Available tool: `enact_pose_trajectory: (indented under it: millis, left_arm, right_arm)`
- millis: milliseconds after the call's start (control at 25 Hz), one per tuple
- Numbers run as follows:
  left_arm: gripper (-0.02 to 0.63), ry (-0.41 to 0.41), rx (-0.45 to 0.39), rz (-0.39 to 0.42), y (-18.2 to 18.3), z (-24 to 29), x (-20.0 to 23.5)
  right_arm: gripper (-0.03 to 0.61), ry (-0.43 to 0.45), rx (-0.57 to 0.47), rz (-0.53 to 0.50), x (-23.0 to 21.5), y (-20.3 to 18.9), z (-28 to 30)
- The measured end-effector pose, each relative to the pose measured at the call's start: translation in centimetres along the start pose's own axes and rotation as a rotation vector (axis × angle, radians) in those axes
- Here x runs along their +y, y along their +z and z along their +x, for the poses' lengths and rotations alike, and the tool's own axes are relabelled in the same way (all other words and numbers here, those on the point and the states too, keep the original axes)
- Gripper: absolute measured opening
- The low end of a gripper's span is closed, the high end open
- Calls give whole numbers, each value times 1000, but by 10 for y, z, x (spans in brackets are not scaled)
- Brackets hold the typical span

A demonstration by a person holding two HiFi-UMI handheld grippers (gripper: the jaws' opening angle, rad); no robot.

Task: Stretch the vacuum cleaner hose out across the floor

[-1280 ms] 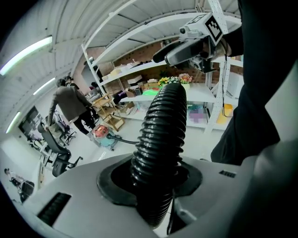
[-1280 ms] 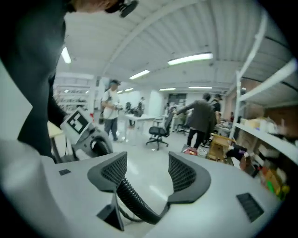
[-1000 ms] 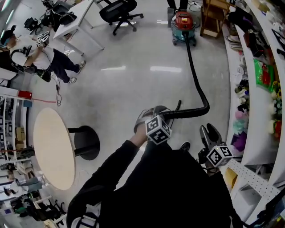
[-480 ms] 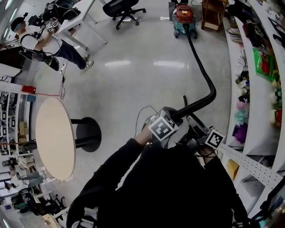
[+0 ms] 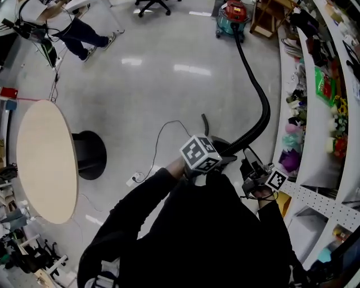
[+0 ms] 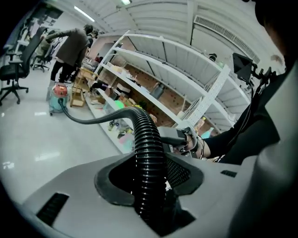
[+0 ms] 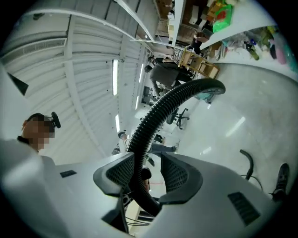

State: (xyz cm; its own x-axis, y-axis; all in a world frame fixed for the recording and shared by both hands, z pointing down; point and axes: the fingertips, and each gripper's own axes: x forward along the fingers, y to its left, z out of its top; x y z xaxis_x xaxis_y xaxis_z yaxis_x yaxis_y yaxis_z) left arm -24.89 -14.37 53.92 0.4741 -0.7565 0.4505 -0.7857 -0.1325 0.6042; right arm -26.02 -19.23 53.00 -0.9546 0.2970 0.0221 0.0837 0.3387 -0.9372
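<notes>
A black ribbed hose runs from the red and teal vacuum cleaner at the far end of the floor, bends by the shelves and comes to my hands. My left gripper is shut on the hose, which fills the space between its pads. Just to the right, my right gripper has the hose between its closing jaws. There the hose lies against the left pad, with a gap to the right pad.
White shelves packed with goods line the right side. A round table on a black base stands at left. A white cable lies on the floor near my feet. A person stands far left.
My right gripper has come in from the right and now straddles the hose beside the left gripper. I have backed away from the vacuum, and the hose's bend has opened out.
</notes>
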Motion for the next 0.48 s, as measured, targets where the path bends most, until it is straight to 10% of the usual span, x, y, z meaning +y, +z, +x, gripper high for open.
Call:
enact_pose_trajectory:
  millis: [280, 480]
  left_arm:
    - [181, -74, 29, -108, -30, -23, 7]
    - [183, -138, -41, -219, -3, -27, -10]
  right_arm:
    - [181, -172, 97, -42, 10, -107, -16]
    - [184, -140, 339, -376, 27, -166, -1]
